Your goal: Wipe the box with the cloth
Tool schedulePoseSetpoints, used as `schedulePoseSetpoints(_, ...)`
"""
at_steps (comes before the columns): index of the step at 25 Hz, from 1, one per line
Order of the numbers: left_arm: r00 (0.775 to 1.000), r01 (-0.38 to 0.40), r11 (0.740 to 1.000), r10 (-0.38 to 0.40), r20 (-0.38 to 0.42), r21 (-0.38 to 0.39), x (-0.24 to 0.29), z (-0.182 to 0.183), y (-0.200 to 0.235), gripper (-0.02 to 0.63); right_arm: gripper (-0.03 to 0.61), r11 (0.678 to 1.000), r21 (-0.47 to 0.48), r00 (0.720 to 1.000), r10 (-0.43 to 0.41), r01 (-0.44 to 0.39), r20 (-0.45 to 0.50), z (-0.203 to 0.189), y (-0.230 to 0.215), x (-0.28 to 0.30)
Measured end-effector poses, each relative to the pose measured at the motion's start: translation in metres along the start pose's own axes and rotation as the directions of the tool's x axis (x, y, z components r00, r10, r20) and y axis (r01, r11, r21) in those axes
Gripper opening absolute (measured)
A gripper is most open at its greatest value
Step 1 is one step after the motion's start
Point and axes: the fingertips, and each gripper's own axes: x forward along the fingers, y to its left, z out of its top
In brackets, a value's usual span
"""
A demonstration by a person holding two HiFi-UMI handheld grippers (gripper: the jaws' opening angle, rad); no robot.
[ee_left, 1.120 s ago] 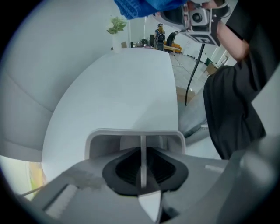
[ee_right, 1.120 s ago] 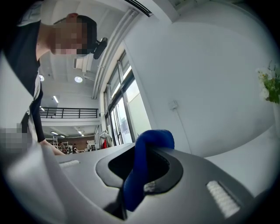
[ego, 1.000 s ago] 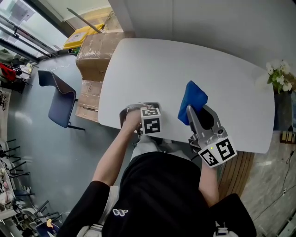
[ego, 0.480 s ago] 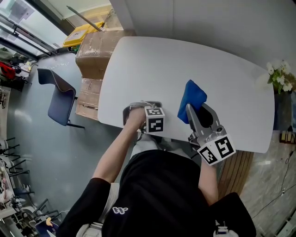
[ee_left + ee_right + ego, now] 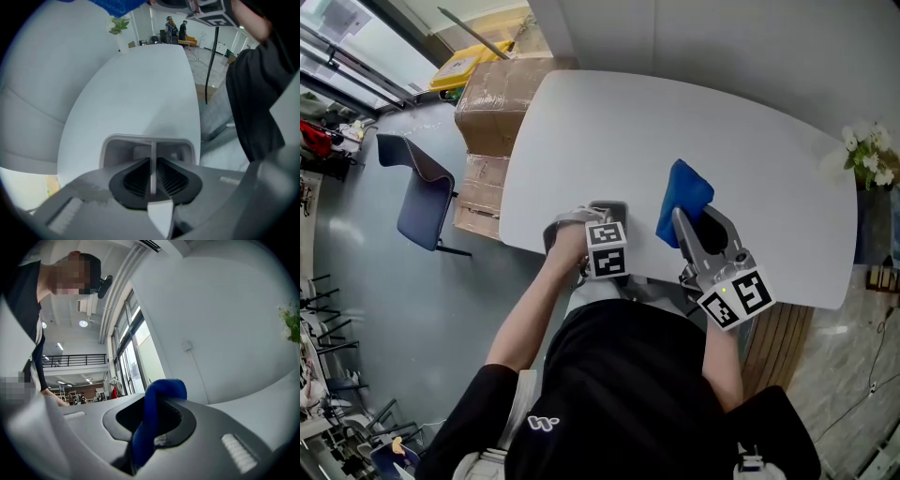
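A small grey open box (image 5: 608, 208) with a thin middle wall sits at the near edge of the white table (image 5: 675, 122). My left gripper (image 5: 602, 223) is shut on that thin wall (image 5: 152, 157), and the box's rim (image 5: 117, 143) shows just beyond the jaws. A blue cloth (image 5: 683, 196) hangs bunched from my right gripper (image 5: 694, 218), which is shut on it, a short way right of the box and apart from it. In the right gripper view the cloth (image 5: 157, 404) fills the gap between the jaws (image 5: 154, 425).
Taped cardboard boxes (image 5: 492, 103) and a yellow bin (image 5: 464, 70) stand on the floor past the table's left end. A blue chair (image 5: 417, 192) is further left. White flowers (image 5: 867, 155) sit at the table's right end.
The left gripper and the box have shifted slightly right along the near edge. The right gripper with the cloth has drifted a little left, toward the box.
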Motion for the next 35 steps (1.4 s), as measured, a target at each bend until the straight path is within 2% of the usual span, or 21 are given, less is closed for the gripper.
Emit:
schedulePoseSetpoints(3,0.999,-0.019,1.000,0.019,0.032,-0.008,-0.013,0.000,0.003,0.057,0.057,1.000,0.002,1.000,0.007,-0.007,-0.004,-0.001,0.003,0.002)
schedulePoseSetpoints(5,0.996,-0.039,0.998,0.042,0.077,-0.042,-0.027,0.000,0.005,0.057,0.057,1.000,0.002,1.000,0.009,-0.009,-0.006,-0.002,0.004,0.002)
schedulePoseSetpoints(7,0.983,-0.045,0.991,0.066,0.173,-0.124,-0.045,0.005,0.010,0.057,0.057,1.000,0.001,1.000,0.009,-0.009,-0.009,-0.003,0.004,0.003)
schedulePoseSetpoints(8,0.967,-0.035,0.981,0.081,0.240,-0.189,-0.056,0.010,0.014,0.057,0.057,1.000,-0.001,1.000,0.008,-0.008,-0.011,-0.003,0.004,0.003)
schedulePoseSetpoints(9,0.942,-0.017,0.965,0.103,0.318,-0.262,-0.069,0.017,0.020,0.055,0.056,1.000,-0.004,1.000,0.008,-0.008,-0.013,-0.003,0.004,0.004)
schedulePoseSetpoints(10,0.905,0.007,0.943,0.136,0.402,-0.334,-0.083,0.024,0.027,0.043,0.057,1.000,-0.007,1.000,0.008,-0.008,-0.015,-0.004,0.004,0.005)
schedulePoseSetpoints(12,0.801,0.070,0.893,0.215,0.559,-0.444,-0.116,0.036,0.040,0.000,0.056,1.000,-0.013,1.000,0.013,-0.013,-0.018,-0.004,0.006,0.008)
schedulePoseSetpoints(13,0.746,0.102,0.871,0.253,0.616,-0.481,-0.130,0.040,0.045,0.000,0.057,1.000,-0.016,1.000,0.017,-0.017,-0.019,-0.004,0.008,0.009)
schedulePoseSetpoints(14,0.698,0.124,0.852,0.289,0.655,-0.508,-0.143,0.042,0.048,0.000,0.057,1.000,-0.019,1.000,0.021,-0.022,-0.019,-0.003,0.009,0.011)
schedulePoseSetpoints(16,0.620,0.142,0.818,0.365,0.695,-0.557,-0.165,0.044,0.054,0.000,0.057,0.999,-0.029,0.999,0.030,-0.031,-0.020,-0.001,0.012,0.014)
schedulePoseSetpoints(21,0.454,0.196,0.719,0.536,0.712,-0.666,-0.212,0.048,0.066,0.001,0.057,0.998,-0.055,0.999,0.025,-0.026,-0.020,0.004,0.016,0.025)
schedulePoseSetpoints(22,0.429,0.194,0.698,0.571,0.700,-0.689,-0.221,0.048,0.069,0.001,0.057,0.998,-0.061,1.000,0.018,-0.019,-0.021,0.005,0.017,0.027)
schedulePoseSetpoints(25,0.372,0.143,0.637,0.675,0.638,-0.757,-0.240,0.046,0.078,0.001,0.057,0.997,-0.080,1.000,-0.008,0.006,-0.019,0.011,0.018,0.032)
schedulePoseSetpoints(26,0.348,0.131,0.608,0.711,0.611,-0.783,-0.246,0.044,0.081,0.000,0.055,0.996,-0.090,1.000,-0.018,0.017,-0.017,0.013,0.017,0.034)
schedulePoseSetpoints(28,0.299,0.119,0.535,0.784,0.544,-0.836,-0.257,0.039,0.088,0.000,0.055,0.993,-0.110,0.999,-0.039,0.038,-0.014,0.016,0.017,0.037)
schedulePoseSetpoints(30,0.272,0.091,0.460,0.842,0.467,-0.883,-0.268,0.033,0.094,0.000,0.055,0.991,-0.126,0.999,-0.054,0.053,-0.007,0.018,0.018,0.040)
schedulePoseSetpoints(31,0.262,0.076,0.433,0.861,0.437,-0.898,-0.271,0.032,0.095,0.000,0.054,0.989,-0.134,0.998,-0.060,0.059,-0.004,0.019,0.018,0.040)
schedulePoseSetpoints(33,0.241,0.067,0.404,0.881,0.407,-0.913,-0.274,0.032,0.096,0.000,0.054,0.986,-0.152,0.997,-0.073,0.072,-0.003,0.020,0.019,0.040)
schedulePoseSetpoints(35,0.236,0.074,0.400,0.883,0.405,-0.914,-0.274,0.033,0.097,0.000,0.054,0.984,-0.162,0.996,-0.083,0.080,-0.010,0.018,0.019,0.041)
